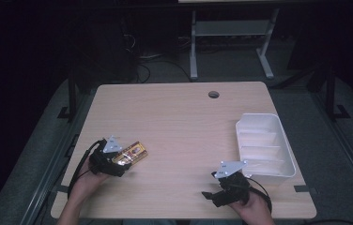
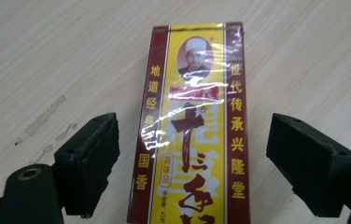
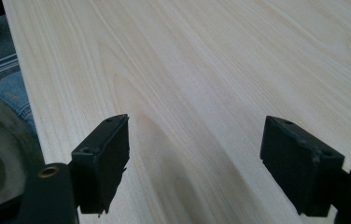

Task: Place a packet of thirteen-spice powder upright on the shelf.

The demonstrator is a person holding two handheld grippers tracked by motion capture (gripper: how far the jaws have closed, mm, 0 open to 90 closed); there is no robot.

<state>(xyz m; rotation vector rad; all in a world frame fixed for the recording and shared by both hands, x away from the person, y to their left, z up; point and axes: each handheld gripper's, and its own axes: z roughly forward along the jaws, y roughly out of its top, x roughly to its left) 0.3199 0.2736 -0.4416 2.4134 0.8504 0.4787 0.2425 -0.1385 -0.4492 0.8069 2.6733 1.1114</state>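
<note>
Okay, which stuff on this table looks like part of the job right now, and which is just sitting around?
Likely in the job:
- packet, lying flat between the open jaws of the left gripper
- white bin, possibly where it goes

Just there:
- right gripper, open over bare table
- hole in the table

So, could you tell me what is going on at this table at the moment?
A person at a wooden table holds a two-jaw gripper in each hand. The left gripper is open, its jaws on either side of a yellow and red packet that lies flat on the table, not yet clamped. The right gripper is open too, over bare wood near the table's front edge, holding nothing. A white bin stands at the table's right side and looks empty.
</note>
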